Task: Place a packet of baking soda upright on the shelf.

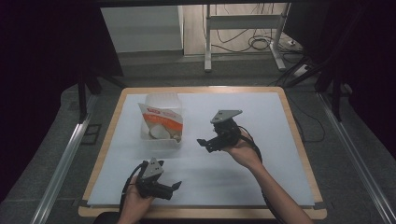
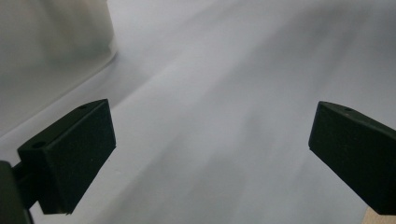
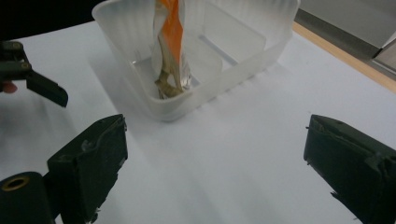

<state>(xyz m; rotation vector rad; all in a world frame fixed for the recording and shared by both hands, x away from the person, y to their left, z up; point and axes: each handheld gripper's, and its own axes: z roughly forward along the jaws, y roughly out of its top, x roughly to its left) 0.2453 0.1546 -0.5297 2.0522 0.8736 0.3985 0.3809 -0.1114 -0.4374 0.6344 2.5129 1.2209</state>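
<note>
A translucent plastic container (image 1: 162,98) stands at the back left of the white mat. An orange-and-white bag (image 1: 161,122) stands upright inside it. My right gripper (image 1: 201,142) hovers to the right of the container, pointing left at it, jaws wide apart with nothing between them. In the right gripper view the container (image 3: 233,74) and its bag (image 3: 172,37) lie just ahead of the right gripper (image 3: 215,158). My left gripper (image 1: 176,186) rests low near the front edge, open and empty, pointing right. In the left gripper view the left gripper (image 2: 210,149) has bare mat between its jaws.
The white mat (image 1: 261,121) covers a wooden table (image 1: 299,140). Bare mat lies between the two grippers and to the right. Beyond the table, a metal stand (image 1: 208,42) and cables (image 1: 261,44) sit on the floor.
</note>
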